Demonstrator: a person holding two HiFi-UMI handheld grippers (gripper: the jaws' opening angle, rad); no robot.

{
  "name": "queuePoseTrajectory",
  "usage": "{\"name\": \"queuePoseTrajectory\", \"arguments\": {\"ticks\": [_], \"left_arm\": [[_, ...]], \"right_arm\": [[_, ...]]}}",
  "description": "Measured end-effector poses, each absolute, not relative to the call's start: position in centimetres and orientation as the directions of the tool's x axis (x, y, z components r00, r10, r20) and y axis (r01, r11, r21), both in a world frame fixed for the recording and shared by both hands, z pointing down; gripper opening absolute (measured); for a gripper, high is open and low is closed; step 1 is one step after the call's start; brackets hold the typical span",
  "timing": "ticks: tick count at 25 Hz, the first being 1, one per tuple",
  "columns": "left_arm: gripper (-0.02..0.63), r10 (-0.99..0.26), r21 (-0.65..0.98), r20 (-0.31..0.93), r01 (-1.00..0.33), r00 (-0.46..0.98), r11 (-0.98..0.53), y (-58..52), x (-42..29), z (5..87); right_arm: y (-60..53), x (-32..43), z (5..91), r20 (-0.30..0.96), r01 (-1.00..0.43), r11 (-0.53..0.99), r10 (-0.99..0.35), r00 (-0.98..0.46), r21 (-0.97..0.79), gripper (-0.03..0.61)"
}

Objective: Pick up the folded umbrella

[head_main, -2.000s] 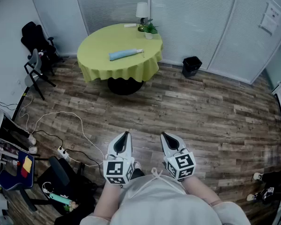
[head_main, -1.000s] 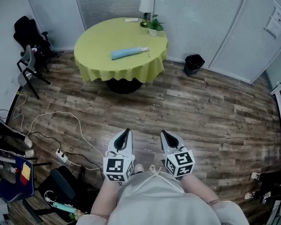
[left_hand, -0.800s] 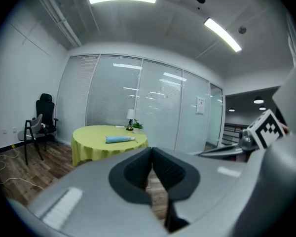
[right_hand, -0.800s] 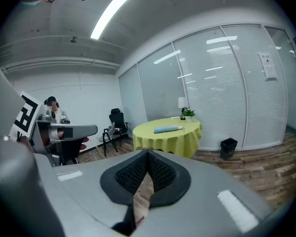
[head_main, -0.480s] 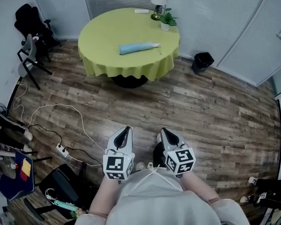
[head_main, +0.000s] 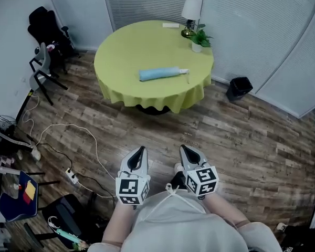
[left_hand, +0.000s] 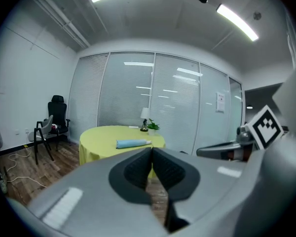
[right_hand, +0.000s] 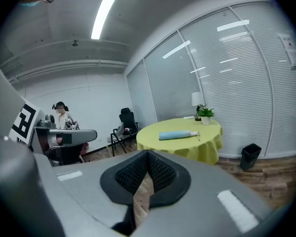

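Lying crosswise on table (head_main: 126, 51), clear of edges, folded umbrella (head_main: 158, 74), white end rightward, open floor (head_main: 236, 135), left gripper (head_main: 142, 149), right gripper (head_main: 183, 149) closed, empty.

Light-blue umbrella (head_main: 160, 74), yellow-green tablecloth (head_main: 131, 51)

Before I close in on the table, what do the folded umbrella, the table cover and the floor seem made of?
The folded umbrella is light blue and matte, probably fabric; its whitish end looks like plastic. The table cover is yellow-green cloth, matte, hanging in soft folds at the edge. The floor shows wood-grain planks with a slight sheen; wood or laminate, I cannot tell.
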State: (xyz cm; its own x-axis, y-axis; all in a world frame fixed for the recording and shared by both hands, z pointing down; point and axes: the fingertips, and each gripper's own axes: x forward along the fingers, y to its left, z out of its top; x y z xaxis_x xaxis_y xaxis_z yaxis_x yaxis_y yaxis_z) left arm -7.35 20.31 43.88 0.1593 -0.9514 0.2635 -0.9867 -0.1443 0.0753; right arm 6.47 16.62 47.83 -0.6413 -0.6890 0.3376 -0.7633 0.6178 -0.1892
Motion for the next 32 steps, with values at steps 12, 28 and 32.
{"name": "queuePoseTrajectory", "arguments": {"ticks": [12, 28, 32], "left_arm": [[0.006, -0.971, 0.074, 0.231, -0.996, 0.057, -0.041, 2.9, -2.0, 42.9], [0.006, -0.948, 0.054, 0.302, -0.995, 0.095, -0.083, -13.4, -4.4, 46.2], [0.006, -0.936, 0.054, 0.316, -0.987, 0.159, -0.149, -18.9, -6.2, 46.4]], "right_arm": [[-1.7, 10.7, 45.9, 0.304, -0.657, 0.741, -0.6, -0.74, -0.14, 0.0], [-16.8, 9.0, 48.5, 0.352, -0.685, 0.708, -0.605, -0.714, -0.174, -0.001], [-21.7, 7.0, 48.1, 0.363, -0.713, 0.681, -0.63, -0.687, -0.169, 0.0]]}}
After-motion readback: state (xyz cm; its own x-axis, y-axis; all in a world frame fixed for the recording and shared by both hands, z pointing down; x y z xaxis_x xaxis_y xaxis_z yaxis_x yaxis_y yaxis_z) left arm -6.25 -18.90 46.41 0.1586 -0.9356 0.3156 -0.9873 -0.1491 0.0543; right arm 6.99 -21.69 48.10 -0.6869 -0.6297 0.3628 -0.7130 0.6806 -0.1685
